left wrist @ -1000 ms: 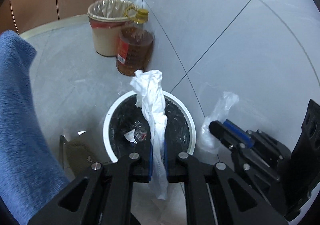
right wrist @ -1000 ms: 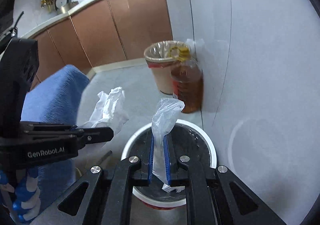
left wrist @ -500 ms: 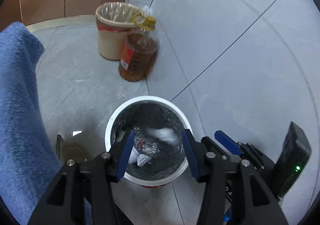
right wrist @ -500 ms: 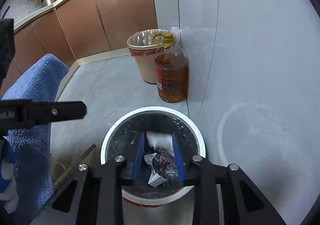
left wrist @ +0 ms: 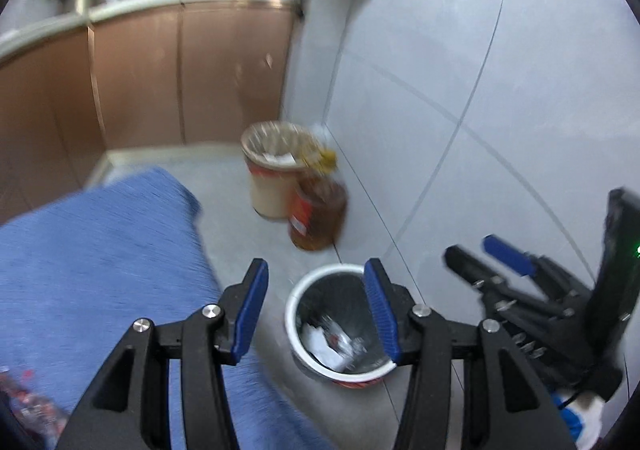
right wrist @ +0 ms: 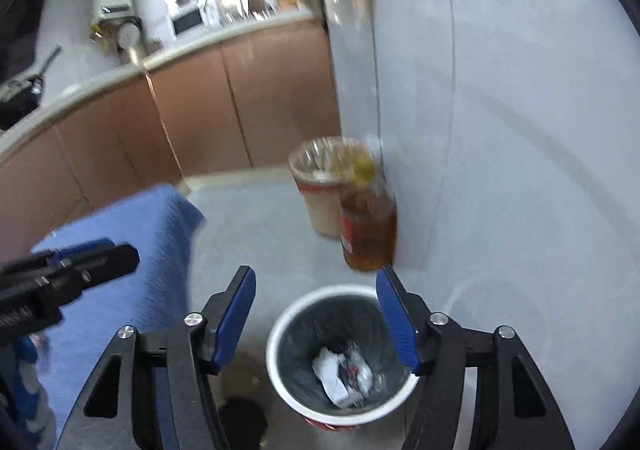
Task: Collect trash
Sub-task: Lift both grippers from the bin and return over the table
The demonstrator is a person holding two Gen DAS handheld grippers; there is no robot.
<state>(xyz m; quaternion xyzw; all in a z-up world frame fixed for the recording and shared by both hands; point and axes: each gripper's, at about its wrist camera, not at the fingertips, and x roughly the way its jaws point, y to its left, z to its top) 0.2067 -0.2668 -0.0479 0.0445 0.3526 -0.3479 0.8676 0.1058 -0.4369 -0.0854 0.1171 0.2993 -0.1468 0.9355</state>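
Observation:
A white-rimmed trash bin (left wrist: 291,314) (right wrist: 273,348) with a black liner stands on the floor by the tiled wall. Crumpled white paper (left wrist: 320,342) (right wrist: 332,370) and wrappers lie inside it. My left gripper (left wrist: 316,270) hangs open above the bin with nothing between its blue pads. My right gripper (right wrist: 316,274) is also above the bin, its jaws opening and empty. The right gripper (left wrist: 488,254) shows at the right of the left wrist view. In the right wrist view the left gripper (right wrist: 100,256) shows at the left.
A beige lined bin (left wrist: 272,186) (right wrist: 320,206) and an amber oil bottle (left wrist: 318,218) (right wrist: 370,230) stand against the wall behind the trash bin. A blue cloth (left wrist: 100,250) (right wrist: 132,250) covers the left. Brown cabinets (left wrist: 140,82) run along the back.
The left gripper let go of the white tissue and the right let go of the clear plastic bag; both fell into the bin. Both grippers opened and rose away from it.

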